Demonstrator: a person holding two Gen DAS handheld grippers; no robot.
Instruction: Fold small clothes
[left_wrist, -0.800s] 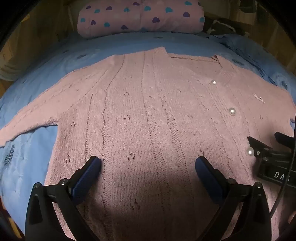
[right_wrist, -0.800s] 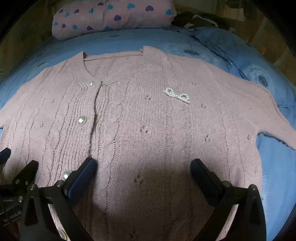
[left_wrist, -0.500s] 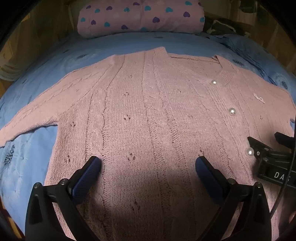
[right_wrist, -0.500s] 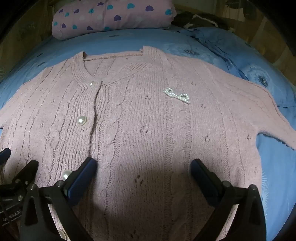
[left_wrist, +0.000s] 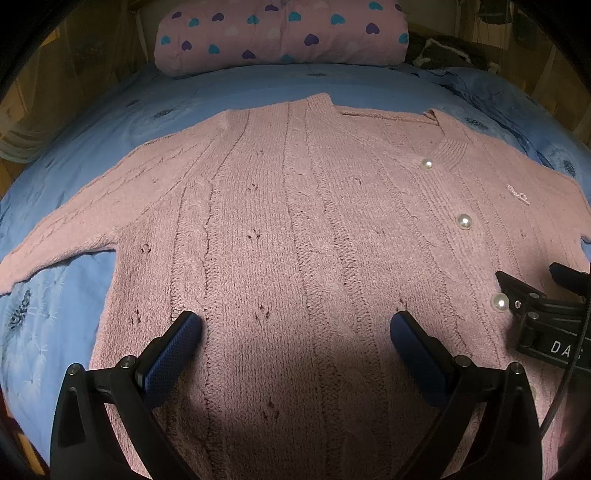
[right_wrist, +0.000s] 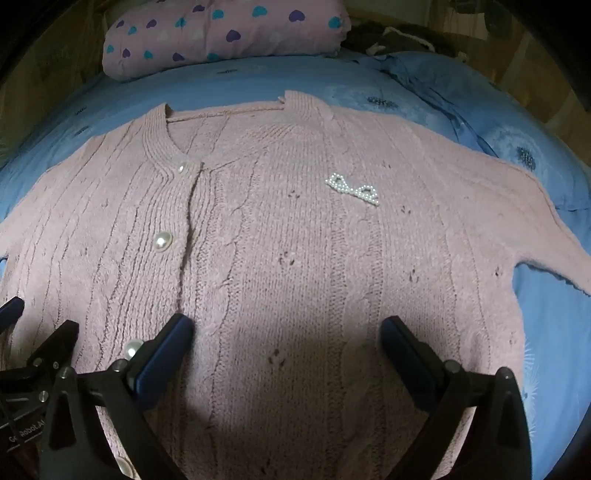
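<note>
A pink knitted cardigan (left_wrist: 295, 229) (right_wrist: 295, 258) lies spread flat, front up, on a blue bed cover, sleeves out to both sides. Pearl buttons (left_wrist: 464, 221) (right_wrist: 162, 242) run down its front, and a small pearl bow (right_wrist: 352, 189) sits on the chest. My left gripper (left_wrist: 295, 328) hovers open over the cardigan's left half with nothing between its fingers. Over the right half my right gripper (right_wrist: 286, 330) stands open too, holding nothing. Each gripper shows at the edge of the other's view: the right one (left_wrist: 546, 314) and the left one (right_wrist: 33, 354).
A pink pillow with coloured hearts (left_wrist: 280, 33) (right_wrist: 225, 33) lies at the head of the bed. The blue cover (left_wrist: 55, 314) (right_wrist: 554, 332) shows on both sides of the cardigan. Dark clothing (left_wrist: 443, 51) is bunched beside the pillow. Wooden floor shows past the bed's edges.
</note>
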